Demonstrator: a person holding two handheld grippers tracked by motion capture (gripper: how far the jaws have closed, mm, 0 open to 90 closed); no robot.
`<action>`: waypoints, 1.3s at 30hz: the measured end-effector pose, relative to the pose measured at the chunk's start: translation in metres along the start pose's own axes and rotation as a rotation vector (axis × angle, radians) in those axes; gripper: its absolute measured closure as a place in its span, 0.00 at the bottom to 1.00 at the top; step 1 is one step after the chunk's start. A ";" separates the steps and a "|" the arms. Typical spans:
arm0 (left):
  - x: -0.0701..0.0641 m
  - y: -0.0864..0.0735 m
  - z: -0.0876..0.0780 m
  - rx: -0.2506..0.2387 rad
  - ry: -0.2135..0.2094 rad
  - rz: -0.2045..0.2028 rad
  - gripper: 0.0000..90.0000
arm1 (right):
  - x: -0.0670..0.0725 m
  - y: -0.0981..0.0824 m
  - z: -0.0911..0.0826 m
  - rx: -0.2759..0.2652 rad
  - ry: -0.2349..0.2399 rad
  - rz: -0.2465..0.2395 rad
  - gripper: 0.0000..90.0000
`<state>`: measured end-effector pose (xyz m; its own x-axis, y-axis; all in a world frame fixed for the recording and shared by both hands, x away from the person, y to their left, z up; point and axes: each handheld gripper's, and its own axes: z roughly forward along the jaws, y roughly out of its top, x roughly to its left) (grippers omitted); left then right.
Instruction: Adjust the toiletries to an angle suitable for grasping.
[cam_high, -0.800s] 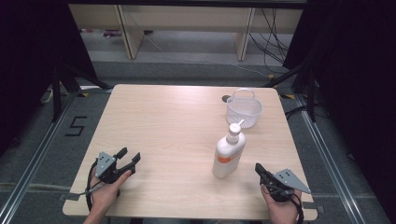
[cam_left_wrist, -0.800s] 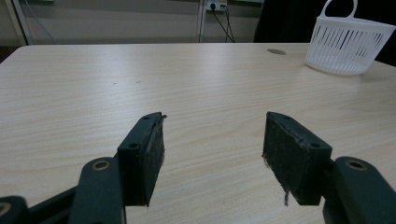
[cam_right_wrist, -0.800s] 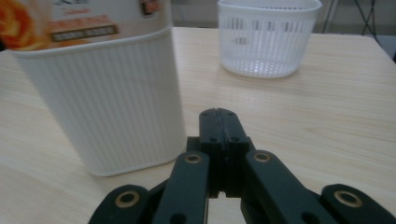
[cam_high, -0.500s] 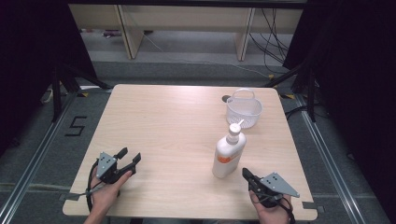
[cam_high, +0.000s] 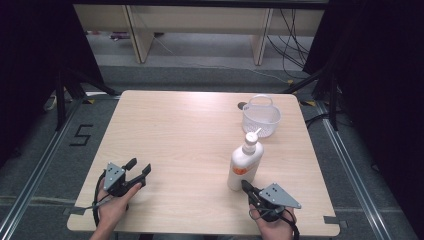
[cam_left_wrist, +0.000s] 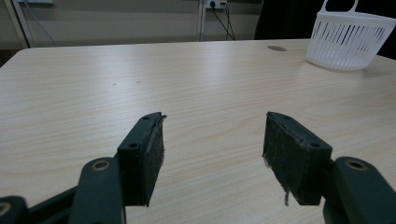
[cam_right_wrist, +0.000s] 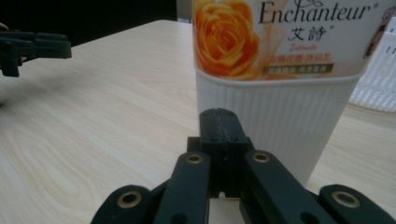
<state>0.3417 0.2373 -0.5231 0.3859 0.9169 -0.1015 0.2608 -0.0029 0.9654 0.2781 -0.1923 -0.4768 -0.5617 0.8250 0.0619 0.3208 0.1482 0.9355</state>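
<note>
Pale wood-grain covers the table (cam_high: 190, 135), which stands on a grey floor with dark curtains to either side and shelving at the far end. Since a moment ago the right claw (cam_high: 246, 186) has slid leftward and forward along the near edge, so its tip now sits right at the foot of the lotion bottle (cam_high: 245, 162). In the right gripper view its jaws are clenched flat together with nothing between them, and the bottle's ribbed white base (cam_right_wrist: 275, 116) rises directly behind them; whether the tip actually touches the plastic I cannot quite tell. The bottle stands upright at the near right of the table, its pump nozzle pointing toward the white basket (cam_high: 261, 116), which sits apart from it at the far right.

The left claw (cam_high: 139, 170) rests at the near left, where it was before, released and wide with bare table between its pads (cam_left_wrist: 296, 158).

My reading is that the approach is done but a grasp is not: the right jaws must spread before they can take the bottle's body.
</note>
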 end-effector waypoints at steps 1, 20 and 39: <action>0.000 0.000 0.000 0.000 0.000 0.001 0.42 | 0.000 0.001 0.001 -0.005 -0.005 -0.013 1.00; 0.000 0.000 0.000 -0.001 -0.006 0.001 0.42 | 0.010 0.012 0.022 -0.003 -0.044 -0.045 1.00; 0.000 0.000 0.000 -0.001 -0.007 0.003 0.42 | 0.016 0.026 0.046 -0.058 -0.109 -0.058 1.00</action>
<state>0.3414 0.2372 -0.5232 0.3932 0.9140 -0.1005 0.2589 -0.0052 0.9659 0.3127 -0.1499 -0.4681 -0.4906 0.8710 -0.0279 0.2443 0.1682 0.9550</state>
